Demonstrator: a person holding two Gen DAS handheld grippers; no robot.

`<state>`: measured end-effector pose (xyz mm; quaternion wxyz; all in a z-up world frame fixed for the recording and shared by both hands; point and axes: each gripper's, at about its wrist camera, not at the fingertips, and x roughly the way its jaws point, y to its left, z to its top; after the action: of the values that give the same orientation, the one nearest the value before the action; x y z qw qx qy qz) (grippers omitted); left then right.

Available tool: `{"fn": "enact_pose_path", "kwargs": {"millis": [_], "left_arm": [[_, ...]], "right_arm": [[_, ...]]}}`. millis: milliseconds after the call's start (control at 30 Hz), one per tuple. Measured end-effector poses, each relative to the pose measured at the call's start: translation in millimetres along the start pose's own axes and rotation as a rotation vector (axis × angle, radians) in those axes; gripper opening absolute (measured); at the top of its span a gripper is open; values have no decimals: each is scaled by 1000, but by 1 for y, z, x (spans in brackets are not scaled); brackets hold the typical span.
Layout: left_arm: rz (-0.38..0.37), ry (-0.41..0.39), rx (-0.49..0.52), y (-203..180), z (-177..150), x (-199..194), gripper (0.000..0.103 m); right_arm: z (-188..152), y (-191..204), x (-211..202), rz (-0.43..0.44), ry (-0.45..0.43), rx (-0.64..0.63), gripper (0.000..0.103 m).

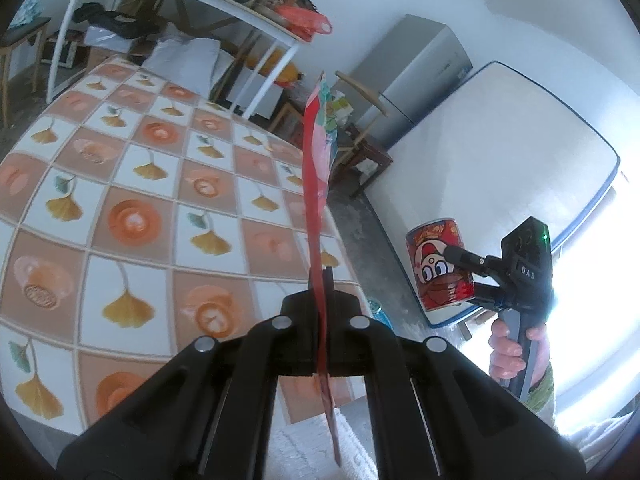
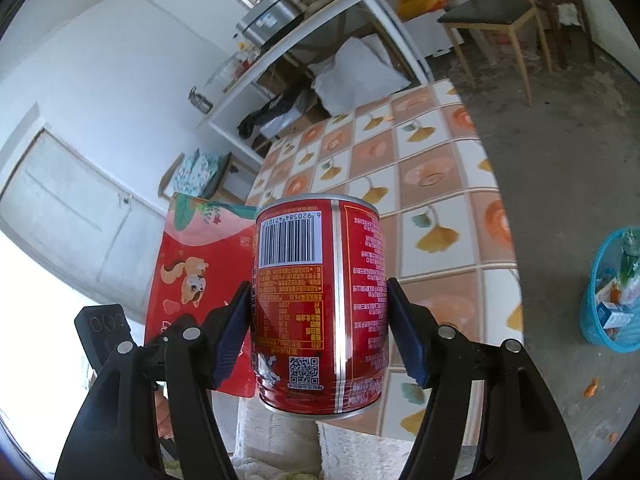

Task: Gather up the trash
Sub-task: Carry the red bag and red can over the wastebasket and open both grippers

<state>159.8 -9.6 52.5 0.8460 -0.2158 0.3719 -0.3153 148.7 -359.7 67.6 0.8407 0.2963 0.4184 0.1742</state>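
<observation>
1. The left gripper [image 1: 320,280] is fully closed, its two fingers pinching a flat red snack bag [image 1: 318,184] that stands on edge between them in the left wrist view, one end above the fingertips and the other end hanging below.
2. In the right wrist view the same bag shows its broad face, red with a cartoon dog, just left of the can and partly behind it.
3. The right gripper [image 2: 320,320] stands partly open around a red can [image 2: 320,304]; both blue pads [image 2: 230,336] press the can's sides, so the can is held clear of the surface.
4. The can is upside down: its barcode and print read inverted.
5. The surface [image 2: 440,184], covered in a checked cloth of orange and white squares with yellow leaves, lies behind and to the right of the can.
6. A blue basket [image 2: 608,332] with cartons and a bottle inside stands on the concrete floor, well to the right of the can, past the surface's edge.
7. A hand [image 1: 516,352] grips the right gripper's handle below the can in the left wrist view.
</observation>
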Motion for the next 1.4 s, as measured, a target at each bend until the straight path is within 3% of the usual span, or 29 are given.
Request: {"fn": "enact_pose_path", "kwargs": {"millis": [467,600,800,1000,1133,1267,1400], "left_arm": [[-5,88,68,-49,-2,61,0],[-36,134,101,-70,2,89,0],[-110,217,173,-110,3,140,0],[-170,381,246,-157,-11,221,0],[-161,499,273,-179,-31,278,0],[-139,631,229,-191,-58,337,0],[-87,755,99,-190,-86,402,0]], "right_arm": [[-13,-92,-55,9,-121,144,64],[-21,-123,-85,-30,-199,201,64],[-50,-178,-144,-181,-330,316,64],[-85,-239,-175,-255,-388,466,64],[-107,-273,-176,-277,-400,554,64],[-124,-306,-168,-283,-399,644,64],[-138,-332,-162,-281,-404,713,64]]}}
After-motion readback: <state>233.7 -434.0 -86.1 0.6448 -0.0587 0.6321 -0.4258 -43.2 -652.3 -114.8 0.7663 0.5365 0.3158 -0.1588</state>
